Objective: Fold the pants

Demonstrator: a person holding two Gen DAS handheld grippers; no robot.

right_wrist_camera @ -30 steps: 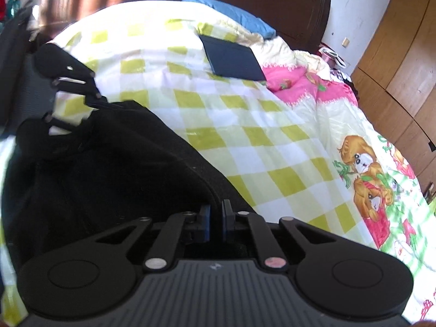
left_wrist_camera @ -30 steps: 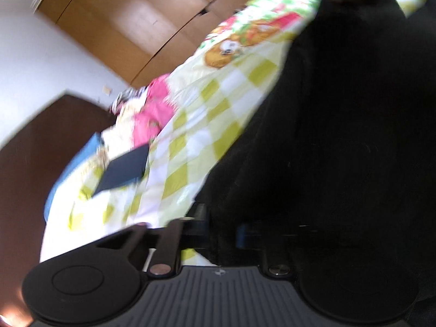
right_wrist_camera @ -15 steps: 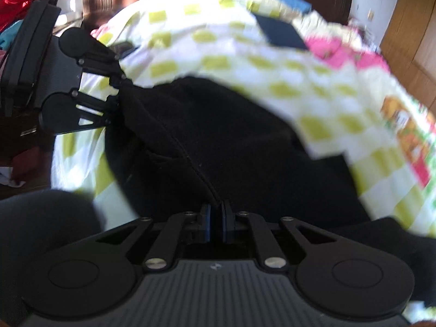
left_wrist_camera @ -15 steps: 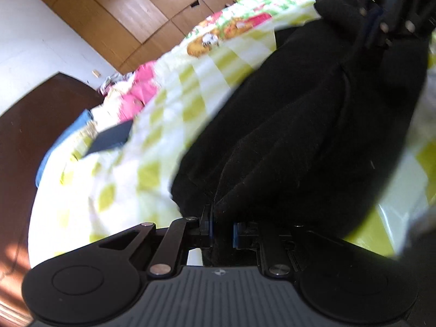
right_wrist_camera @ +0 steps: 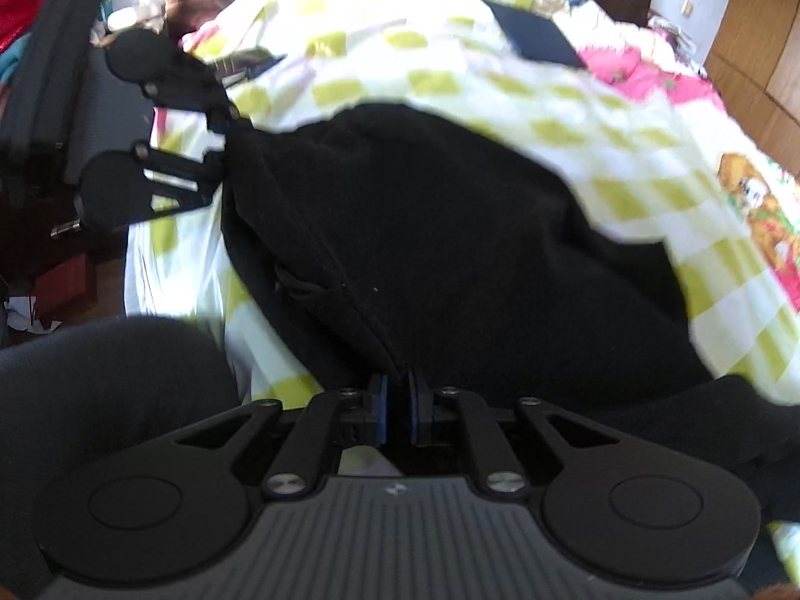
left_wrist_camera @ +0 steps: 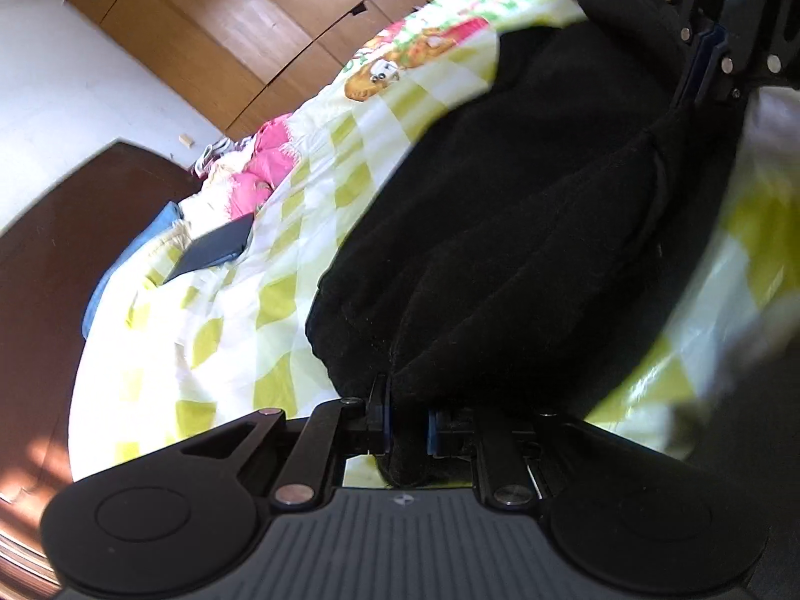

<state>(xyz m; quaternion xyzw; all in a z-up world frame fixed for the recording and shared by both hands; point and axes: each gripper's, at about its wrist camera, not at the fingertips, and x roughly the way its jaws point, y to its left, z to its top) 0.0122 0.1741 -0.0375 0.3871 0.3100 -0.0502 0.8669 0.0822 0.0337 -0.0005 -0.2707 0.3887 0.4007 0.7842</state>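
Black pants (left_wrist_camera: 525,230) hang stretched between my two grippers over a bed with a yellow-checked cover (left_wrist_camera: 225,340). My left gripper (left_wrist_camera: 407,425) is shut on one bunched edge of the pants. My right gripper (right_wrist_camera: 397,410) is shut on the other edge, along a seam (right_wrist_camera: 350,295). In the right wrist view the pants (right_wrist_camera: 440,230) fill the middle and the left gripper (right_wrist_camera: 220,150) shows at the left, clamped on the cloth. In the left wrist view the right gripper (left_wrist_camera: 700,75) shows at the top right, clamped on the cloth.
A dark flat tablet-like object (left_wrist_camera: 212,250) lies near the pillows, also in the right wrist view (right_wrist_camera: 540,37). A pink blanket (left_wrist_camera: 265,170) and a dark wooden headboard (left_wrist_camera: 40,270) are at the bed's head. Wooden wardrobes (left_wrist_camera: 240,25) stand behind. Clutter (right_wrist_camera: 30,25) lies beside the bed.
Both grippers, still clamped on the pants, have moved apart and back toward the bed's near edge. The pants now spread wider over the cover.
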